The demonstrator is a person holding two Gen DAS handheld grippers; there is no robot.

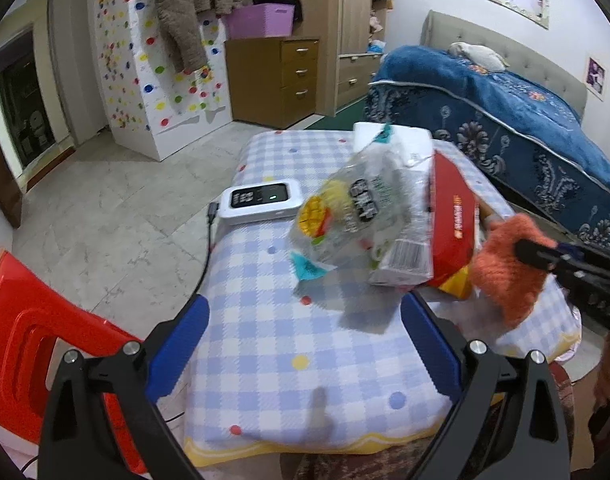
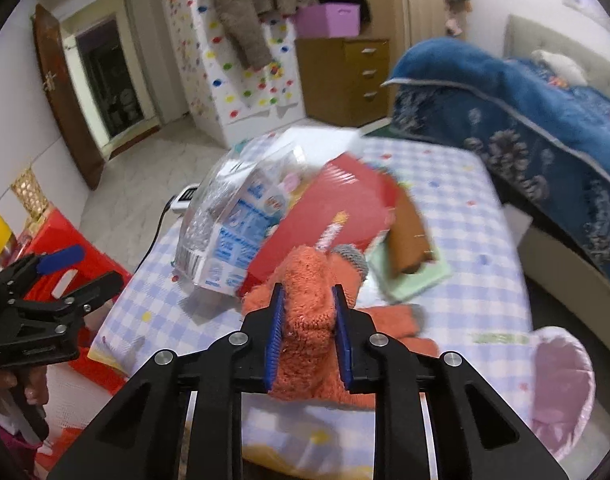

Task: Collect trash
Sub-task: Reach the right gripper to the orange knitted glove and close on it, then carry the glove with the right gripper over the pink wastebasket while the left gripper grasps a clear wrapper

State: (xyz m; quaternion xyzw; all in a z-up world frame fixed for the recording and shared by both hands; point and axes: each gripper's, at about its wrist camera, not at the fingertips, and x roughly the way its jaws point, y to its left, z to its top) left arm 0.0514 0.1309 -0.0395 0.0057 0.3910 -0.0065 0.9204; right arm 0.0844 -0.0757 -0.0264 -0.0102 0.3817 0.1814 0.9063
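Two grippers | right gripper (image 2: 308,300) clamps orange sock (image 2: 309,312) | left gripper (image 1: 305,340) wide, empty | step: clearing table (image 1: 273,340) | next: lift sock off red box (image 2: 337,208).

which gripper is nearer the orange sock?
Right. The right gripper is clamped on the orange sock; the left gripper stands open over bare tablecloth, apart from the sock.

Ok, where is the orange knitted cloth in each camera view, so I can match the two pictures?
Left wrist view: orange knitted cloth at the right edge, pinched by the right tongs, beside the red box.
Right wrist view: bottom centre, between the right tongs' blue pads.
Shared landmark: the red box on the checked tablecloth.
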